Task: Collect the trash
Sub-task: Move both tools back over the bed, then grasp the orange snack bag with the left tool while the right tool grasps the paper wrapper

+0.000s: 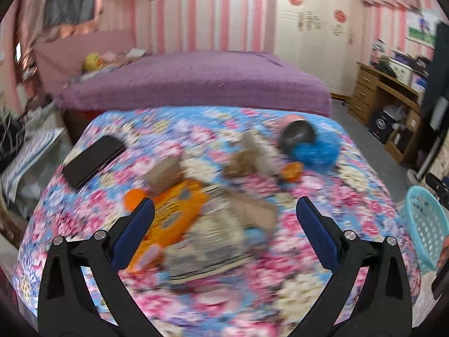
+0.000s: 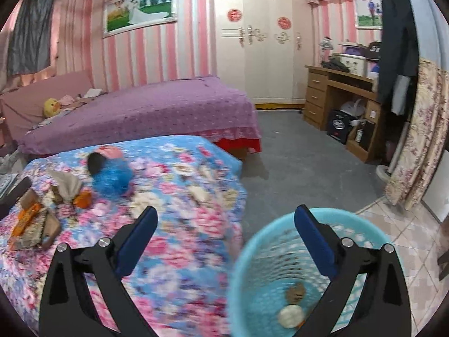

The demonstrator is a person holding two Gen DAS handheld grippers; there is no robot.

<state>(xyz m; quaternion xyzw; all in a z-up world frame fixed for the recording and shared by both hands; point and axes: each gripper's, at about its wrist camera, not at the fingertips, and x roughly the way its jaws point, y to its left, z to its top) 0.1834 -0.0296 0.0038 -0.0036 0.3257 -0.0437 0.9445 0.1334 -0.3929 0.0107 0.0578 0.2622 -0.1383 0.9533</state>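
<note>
Trash lies on a floral-covered table (image 1: 322,252): an orange wrapper (image 1: 174,210), striped paper (image 1: 207,238), a brown cardboard piece (image 1: 164,171), crumpled brown paper (image 1: 249,154) and a small orange scrap (image 1: 291,171). My left gripper (image 1: 224,210) is open and empty just above the wrapper and paper. My right gripper (image 2: 226,219) is open and empty over the table's right edge (image 2: 196,224) and a light blue basket (image 2: 280,224). The basket holds a white wad (image 2: 290,316) and a brown scrap (image 2: 294,292). The basket also shows in the left wrist view (image 1: 423,224).
A black phone (image 1: 92,160), a dark bowl (image 1: 297,134) and a blue fluffy thing (image 1: 317,146) lie on the table. Behind stands a purple bed (image 2: 140,112). A wooden desk (image 2: 336,95) and a white wardrobe (image 2: 258,42) stand at right. Grey floor (image 2: 294,168) lies between.
</note>
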